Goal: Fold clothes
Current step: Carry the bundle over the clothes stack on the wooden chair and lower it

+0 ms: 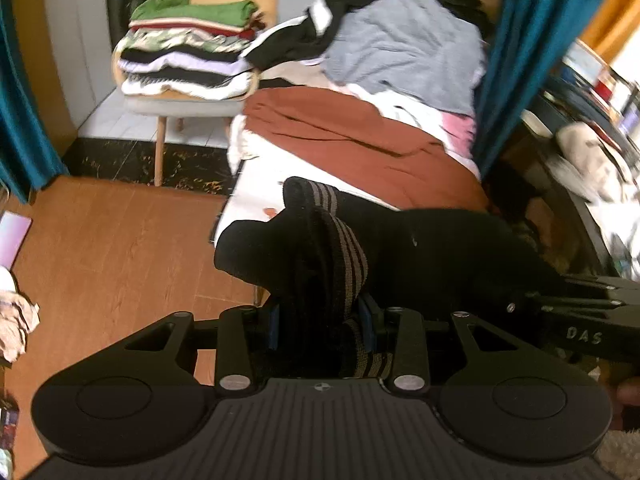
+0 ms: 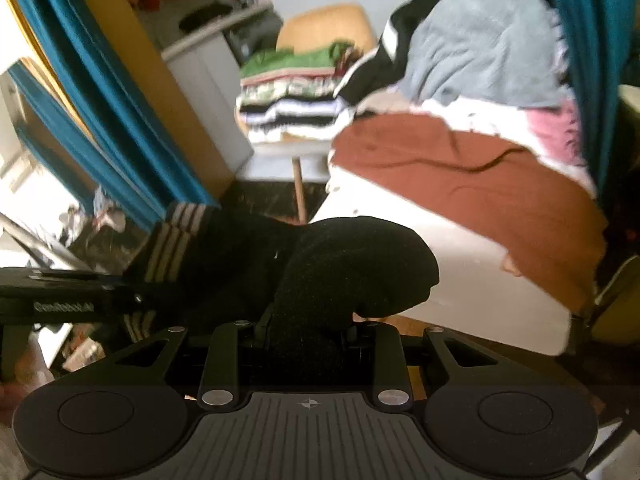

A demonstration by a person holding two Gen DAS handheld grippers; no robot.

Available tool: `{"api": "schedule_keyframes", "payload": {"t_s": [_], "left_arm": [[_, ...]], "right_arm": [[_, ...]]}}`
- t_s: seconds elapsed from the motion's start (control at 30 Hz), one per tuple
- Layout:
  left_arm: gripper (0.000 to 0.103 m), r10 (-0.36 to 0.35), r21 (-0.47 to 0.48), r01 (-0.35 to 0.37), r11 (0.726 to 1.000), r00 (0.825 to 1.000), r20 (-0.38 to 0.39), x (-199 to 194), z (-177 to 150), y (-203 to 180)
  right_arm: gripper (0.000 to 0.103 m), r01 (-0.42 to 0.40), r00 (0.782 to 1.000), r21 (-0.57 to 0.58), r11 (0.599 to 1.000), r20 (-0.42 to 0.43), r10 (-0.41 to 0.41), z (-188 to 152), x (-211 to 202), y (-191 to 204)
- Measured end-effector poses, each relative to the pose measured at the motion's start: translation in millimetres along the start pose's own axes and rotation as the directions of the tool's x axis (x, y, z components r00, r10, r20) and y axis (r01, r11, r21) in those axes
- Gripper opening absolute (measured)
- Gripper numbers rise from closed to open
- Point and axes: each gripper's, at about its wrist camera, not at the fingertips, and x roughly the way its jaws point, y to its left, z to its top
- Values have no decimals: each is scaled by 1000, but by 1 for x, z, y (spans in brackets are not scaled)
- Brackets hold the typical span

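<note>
One black sock (image 1: 420,248), long axis slung sideways between both tools above the white table (image 1: 256,196). Left gripper (image 1: 322,326) pinches the striped cuff end; right gripper (image 2: 308,328) seemingly clamps the toe end, fingers hidden.

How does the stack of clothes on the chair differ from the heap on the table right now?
The stack on the chair is folded flat in neat layers, green on top; the heap on the table is loose and crumpled, a grey garment uppermost. The stack is compact; the heap sprawls wider, with a rust-brown garment spread in front. Both mix several colours.
</note>
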Motion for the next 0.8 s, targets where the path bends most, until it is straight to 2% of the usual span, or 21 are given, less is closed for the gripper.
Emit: {"api": "schedule_keyframes", "payload": {"t_s": [0.1, 0.2, 0.3, 0.43, 0.53, 0.6, 0.8], "left_arm": [[38, -23, 24, 23, 999, 1000, -4, 22, 25, 38], [37, -66, 86, 66, 994, 998, -5, 46, 58, 88], [36, -113, 112, 116, 987, 993, -28, 64, 98, 146], [36, -128, 201, 133, 970, 991, -39, 64, 163, 211], [36, -143, 246, 153, 957, 988, -60, 76, 195, 238], [36, -161, 245, 175, 954, 984, -76, 90, 211, 250], [36, -196, 219, 220, 951, 972, -128, 144, 264, 281]], "right_arm": [[25, 18, 999, -38, 999, -40, -20, 27, 42, 25], [25, 61, 997, -47, 997, -37, -63, 58, 90, 65], [25, 129, 991, 16, 992, -35, -128, 91, 136, 101], [25, 151, 989, 125, 981, -16, -150, 138, 183, 142], [25, 175, 984, 150, 973, 1, -178, 167, 208, 166], [25, 200, 979, 161, 967, 6, -203, 182, 221, 173], [25, 228, 972, 223, 948, 4, -235, 219, 269, 165]]}}
